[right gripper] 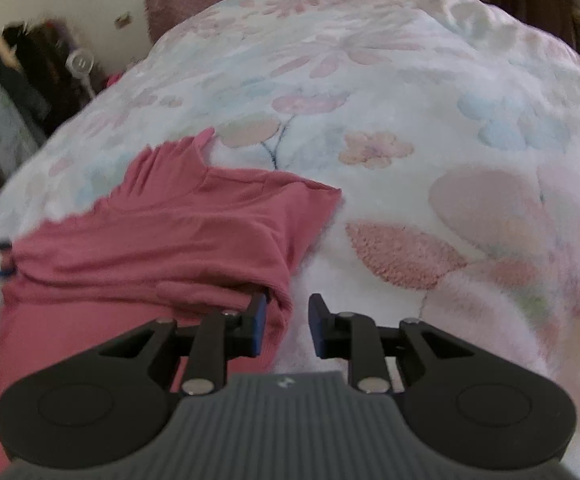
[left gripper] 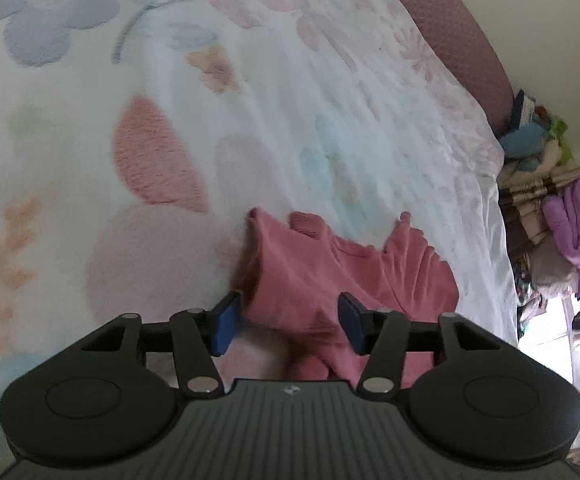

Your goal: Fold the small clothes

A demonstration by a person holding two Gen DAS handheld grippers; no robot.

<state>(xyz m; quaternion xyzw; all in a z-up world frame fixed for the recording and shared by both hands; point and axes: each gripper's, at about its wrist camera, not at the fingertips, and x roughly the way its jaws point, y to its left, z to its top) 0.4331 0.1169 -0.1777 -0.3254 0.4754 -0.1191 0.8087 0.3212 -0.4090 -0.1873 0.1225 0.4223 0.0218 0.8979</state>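
Observation:
A small pink garment (left gripper: 330, 272) lies crumpled on a floral fleece blanket (left gripper: 210, 120), a sleeve or corner sticking up at its far side. My left gripper (left gripper: 288, 320) is open low over its near part. Pink cloth lies loosely in the wide gap between the blue pads, and neither pad presses on it. In the right wrist view the same garment (right gripper: 170, 232) spreads to the left, partly folded over itself. My right gripper (right gripper: 288, 324) is open at the garment's right edge. Its left pad (right gripper: 259, 320) is beside the fold, with only the hem and the blanket (right gripper: 410, 120) in the gap.
A dusky pink pillow (left gripper: 458, 32) lies at the head of the bed. Beyond the bed's right edge, a heap of clothes with a purple item (left gripper: 578, 232) is piled up. Dark clutter (right gripper: 30, 72) stands off the bed's left side in the right wrist view.

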